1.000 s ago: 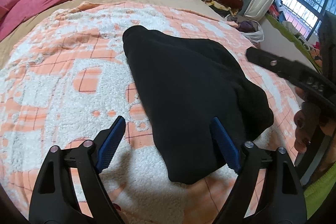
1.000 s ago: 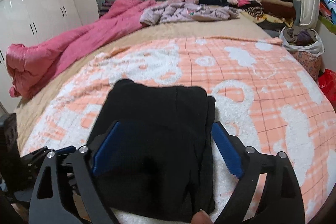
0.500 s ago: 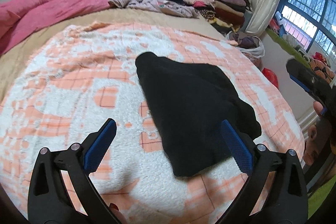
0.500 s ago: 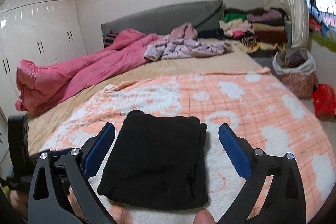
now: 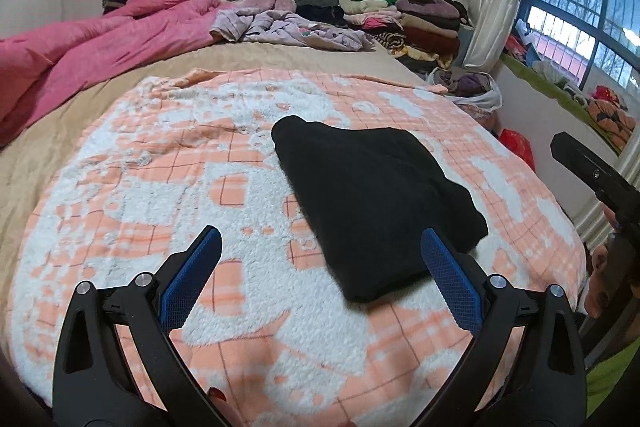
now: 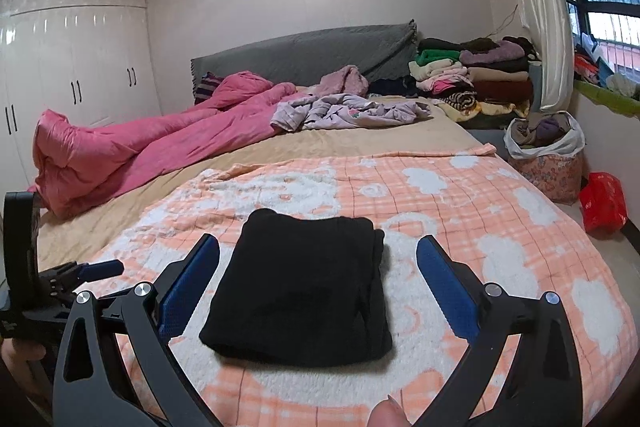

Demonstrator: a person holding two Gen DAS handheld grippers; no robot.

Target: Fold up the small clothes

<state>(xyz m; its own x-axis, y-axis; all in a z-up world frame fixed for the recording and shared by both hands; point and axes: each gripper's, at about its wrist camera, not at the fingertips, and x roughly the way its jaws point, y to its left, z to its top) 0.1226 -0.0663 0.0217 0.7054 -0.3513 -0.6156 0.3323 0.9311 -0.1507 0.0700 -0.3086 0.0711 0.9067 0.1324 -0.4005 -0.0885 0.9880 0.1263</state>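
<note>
A black garment (image 5: 376, 199) lies folded into a compact rectangle on the orange-and-white plaid blanket (image 5: 160, 187); in the right wrist view it lies straight ahead (image 6: 304, 287). My left gripper (image 5: 320, 269) is open and empty, held above the blanket, short of the garment's near-left corner. My right gripper (image 6: 318, 277) is open and empty, raised above the garment's near edge, not touching it. Part of the right gripper's body shows at the right edge of the left wrist view (image 5: 596, 175).
A pink quilt (image 6: 152, 143) lies at the left of the bed, loose lilac clothes (image 6: 352, 111) at the back. A stack of folded clothes (image 6: 472, 79) stands by the grey headboard (image 6: 304, 59). A bag of clothes (image 6: 548, 147) and a red bag (image 6: 604, 201) sit on the floor at right.
Both grippers have pulled up and back from the folded black garment, which now looks smaller and farther away. The garment has stayed in place on the blanket.
</note>
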